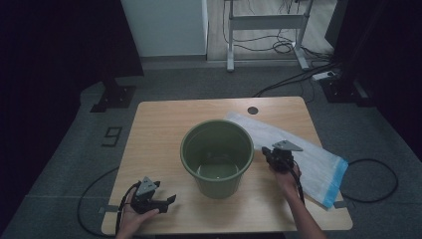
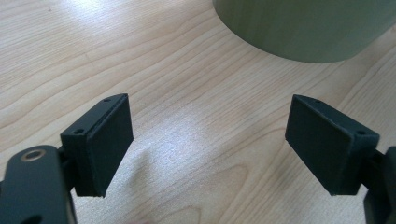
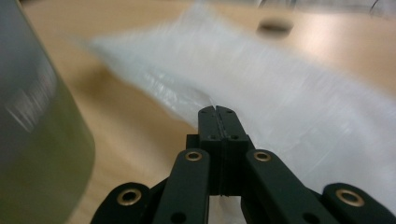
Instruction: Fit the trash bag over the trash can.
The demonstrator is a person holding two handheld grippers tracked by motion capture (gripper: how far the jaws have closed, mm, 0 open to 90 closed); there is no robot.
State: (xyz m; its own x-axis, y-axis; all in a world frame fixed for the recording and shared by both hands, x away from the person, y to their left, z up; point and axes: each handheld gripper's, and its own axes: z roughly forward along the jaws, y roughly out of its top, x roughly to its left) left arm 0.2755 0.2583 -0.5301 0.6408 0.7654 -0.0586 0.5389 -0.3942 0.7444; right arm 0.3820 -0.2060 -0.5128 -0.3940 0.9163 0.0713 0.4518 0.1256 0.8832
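**A:** High view first: where is the work happening?

**B:** On the right side of the wooden table (image 1: 159,119). The right gripper (image 1: 272,153) sits at the near edge of a clear plastic bag (image 1: 308,159), just beside the green bucket (image 1: 217,157).

**A:** Is the bag in its grip?

**B:** In the right gripper view the two black jaws are pressed flat together, and the right gripper's tips (image 3: 217,112) lie at the bag's (image 3: 289,107) edge. The picture is blurred there, so I cannot tell whether a fold of film is caught between them. I see nothing thick between the pads.

**A:** How does the bag lie?

**B:** Flat on the table, running diagonally from behind the bucket toward the right front corner, with a blue strip along its near end. Its far end lies close to the dark round hole (image 1: 253,110) in the tabletop.

**A:** And the bucket?

**B:** Upright in the middle of the table, mouth open to the camera. In the right gripper view its wall (image 3: 37,140) stands at the left, apart from the jaws.

**A:** The other hand?

**B:** The left gripper (image 1: 161,201) rests low at the front left of the table, well apart from the bag. In the left gripper view its jaws are spread wide over bare wood (image 2: 196,140), nothing between them, with the bucket's base (image 2: 308,28) ahead.
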